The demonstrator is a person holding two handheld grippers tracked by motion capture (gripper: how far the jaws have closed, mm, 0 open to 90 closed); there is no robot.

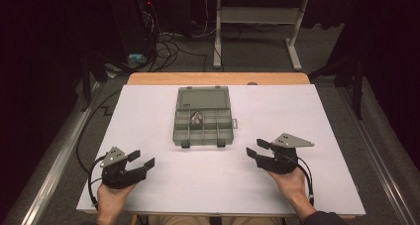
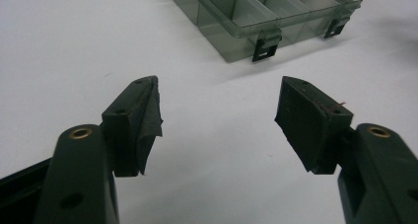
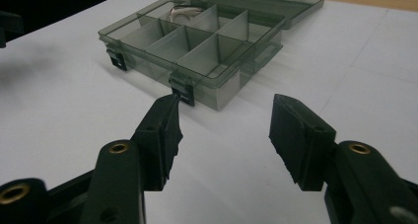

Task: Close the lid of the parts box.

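Seen from the high view, a smoky grey plastic organiser box (image 1: pixel 203 116) lies open toward the far edge of a white-covered table (image 1: pixel 148 185), midway between its left and right edges, its lid (image 1: pixel 203 97) folded flat behind it. Something small and pale (image 1: pixel 196 118) sits in one compartment of the back row; what it is cannot be made out. A person's left gripper (image 1: pixel 139 159) rests near the front left corner and the right gripper (image 1: pixel 257 149) near the front right, both well apart from the box, each with its jaws spread and nothing between them.

In the left gripper view, the spread black jaws frame bare white surface, and the box's front wall with its two dark latches (image 2: pixel 266 45) sits beyond them, its far side cut off by the frame.

In the right gripper view, the jaws again stand wide and empty; the box shows its dividers (image 3: pixel 190 39), and the pale item (image 3: pixel 183 10) is half hidden behind one of them.

The box looks light, rigid and slick-walled, likely to skid on the white sheet if pushed. Thin walls and hinged lid seem the fragile parts; the front rim beside a latch, or the lid's free edge, looks the soundest place to grip.
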